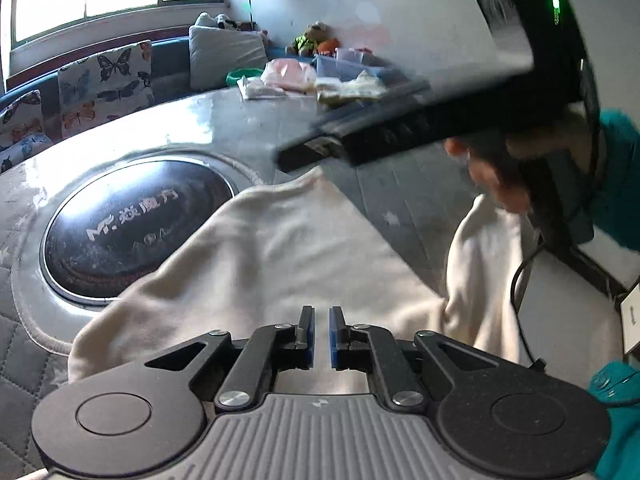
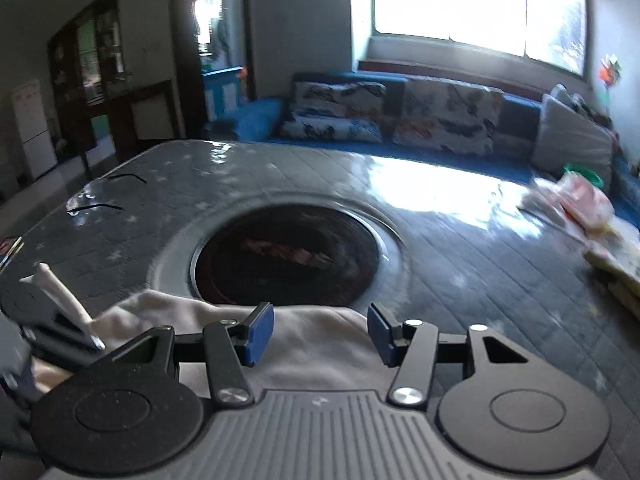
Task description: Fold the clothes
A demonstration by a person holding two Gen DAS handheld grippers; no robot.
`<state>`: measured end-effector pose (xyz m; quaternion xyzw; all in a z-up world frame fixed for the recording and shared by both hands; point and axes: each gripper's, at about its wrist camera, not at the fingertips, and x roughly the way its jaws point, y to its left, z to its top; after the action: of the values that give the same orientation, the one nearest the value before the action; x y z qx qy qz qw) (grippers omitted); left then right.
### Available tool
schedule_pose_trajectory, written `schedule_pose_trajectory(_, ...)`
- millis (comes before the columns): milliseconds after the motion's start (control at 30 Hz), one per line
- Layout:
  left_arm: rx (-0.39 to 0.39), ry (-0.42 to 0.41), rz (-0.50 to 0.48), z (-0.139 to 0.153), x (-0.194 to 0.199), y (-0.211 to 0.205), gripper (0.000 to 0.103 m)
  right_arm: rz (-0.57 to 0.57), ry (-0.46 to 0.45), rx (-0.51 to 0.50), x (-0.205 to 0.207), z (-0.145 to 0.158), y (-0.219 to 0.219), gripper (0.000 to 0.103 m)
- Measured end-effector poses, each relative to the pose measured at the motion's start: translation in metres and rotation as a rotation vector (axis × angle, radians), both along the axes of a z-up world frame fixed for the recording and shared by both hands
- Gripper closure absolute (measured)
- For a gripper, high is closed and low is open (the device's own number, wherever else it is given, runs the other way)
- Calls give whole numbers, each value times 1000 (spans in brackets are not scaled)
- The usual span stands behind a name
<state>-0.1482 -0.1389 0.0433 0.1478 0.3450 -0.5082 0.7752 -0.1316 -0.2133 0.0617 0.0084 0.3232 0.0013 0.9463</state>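
Note:
A cream garment (image 1: 280, 248) lies spread on the grey quilted table (image 1: 240, 120), partly over a round black hotplate (image 1: 136, 232) set into the top. My left gripper (image 1: 322, 332) rests low on the near part of the garment, its blue pads almost together with cloth between them. In the right wrist view it appears at far left (image 2: 48, 320) with a strip of cream cloth rising from it. My right gripper (image 2: 320, 332) is open above the garment's edge (image 2: 320, 352), with nothing between its fingers. From the left wrist it shows as a blurred black body (image 1: 400, 120), raised over the garment.
Folded clothes (image 1: 304, 76) are piled at the table's far edge, also (image 2: 580, 200). A blue sofa with butterfly cushions (image 1: 104, 80) runs behind the table. A hand in a teal sleeve (image 1: 496, 184) holds the right gripper, and a black cable (image 1: 520, 300) hangs from it.

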Motion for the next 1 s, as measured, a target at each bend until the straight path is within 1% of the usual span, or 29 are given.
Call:
schedule_pose_trajectory(33, -8, -1, 16, 2, 3, 2, 95, 7, -1, -8, 4, 0, 5, 50)
schedule_pose_trajectory(100, -20, -29, 56, 8, 11, 8, 93, 18, -1, 8, 8, 1, 8, 50)
schedule_pose_trajectory(167, -20, -61, 101, 13, 23, 13, 88, 26, 3, 23, 9, 0, 8, 49)
schedule_pose_trajectory(267, -11, -101, 161, 13, 44, 16, 75, 19, 14, 17, 9, -3, 8, 49)
schedule_pose_trajectory(333, 14, -104, 196, 8, 56, 15, 62, 13, 21, 23, 7, -4, 6, 49)
schedule_pose_trajectory(367, 27, -104, 213, 5, 62, 14, 60, 12, 24, 22, 6, -5, 6, 49)
schedule_pose_trajectory(433, 51, -104, 244, 0, 73, 13, 52, 11, 29, 19, 4, -6, 5, 49)
schedule_pose_trajectory(500, 61, -96, 265, -4, 80, 15, 48, 9, 32, 22, 3, -6, 3, 48)
schedule_pose_trajectory(567, 66, -76, 264, -8, 83, 18, 48, 5, 37, 24, 2, -8, 2, 48)
schedule_pose_trajectory(633, 78, -52, 258, -12, 87, 18, 50, 3, 37, 23, 2, -8, 2, 48)
schedule_pose_trajectory(667, 80, -39, 253, -14, 88, 17, 54, 2, 36, 23, 1, -7, 1, 48)
schedule_pose_trajectory(700, 83, -23, 252, -15, 90, 17, 65, 1, 35, 22, 1, -7, 1, 47)
schedule_pose_trajectory(733, 88, -8, 251, -17, 92, 17, 82, 0, 35, 22, 0, -7, 1, 47)
schedule_pose_trajectory(767, 89, 2, 251, -18, 92, 19, 88, -1, 34, 21, 0, -7, 0, 44)
schedule_pose_trajectory(800, 83, 6, 256, -17, 92, 20, 92, -2, 34, 21, -1, -7, 0, 43)
schedule_pose_trajectory(833, 70, 9, 263, -15, 90, 23, 95, -3, 33, 20, -1, -7, 0, 43)
schedule_pose_trajectory(900, 29, 7, 264, -5, 82, 27, 97, -5, 32, 19, -2, -6, -1, 43)
schedule_pose_trajectory(1000, -14, -28, 217, 10, 56, 28, 97, -14, 25, 14, -2, -4, -2, 43)
